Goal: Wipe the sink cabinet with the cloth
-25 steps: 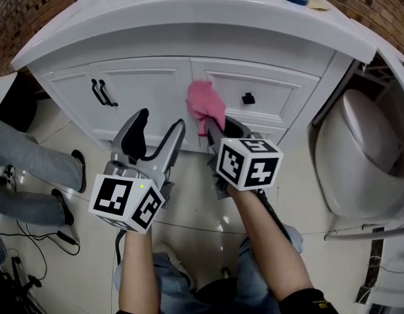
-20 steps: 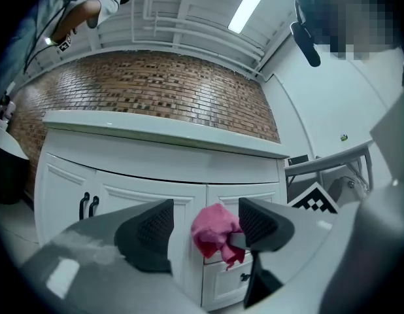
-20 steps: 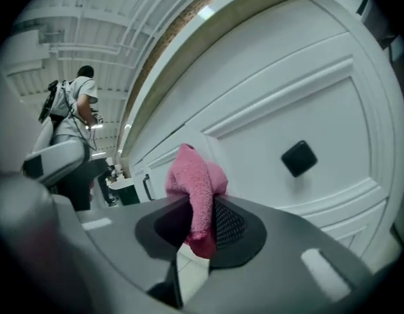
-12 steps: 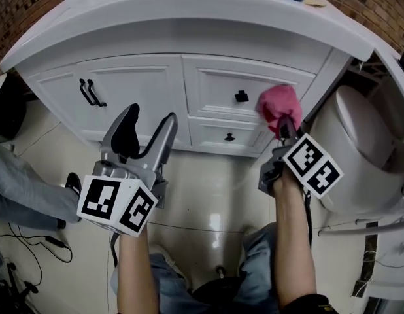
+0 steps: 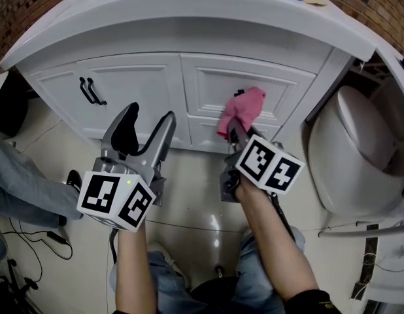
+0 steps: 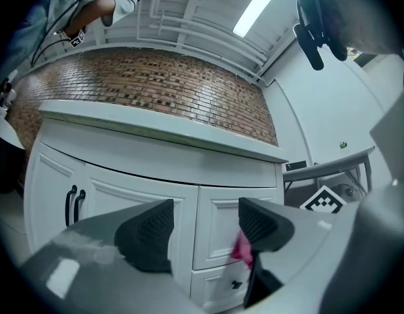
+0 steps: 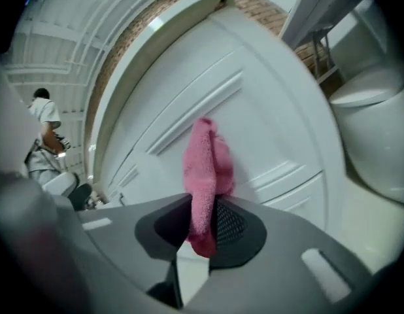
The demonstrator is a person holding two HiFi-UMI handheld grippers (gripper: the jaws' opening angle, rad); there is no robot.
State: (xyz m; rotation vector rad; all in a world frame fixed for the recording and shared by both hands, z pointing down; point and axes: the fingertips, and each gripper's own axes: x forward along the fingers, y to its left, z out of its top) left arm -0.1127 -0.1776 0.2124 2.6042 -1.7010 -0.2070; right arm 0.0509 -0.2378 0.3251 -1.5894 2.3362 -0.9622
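Beside the toilet [image 5: 359, 156], the white sink cabinet [image 5: 136, 90] has the pink cloth [image 5: 244, 104] against its upper drawer [image 5: 208, 87], pinched in the right gripper [image 5: 232, 127], while the left gripper [image 5: 150, 118] hangs spread and empty.

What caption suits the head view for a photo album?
The right claw holds a pink cloth at the front of the sink cabinet; left claw hangs open.

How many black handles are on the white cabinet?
3: two long black bar handles side by side at the left, one small black knob on the lower drawer. Another may hide behind the pink cloth.
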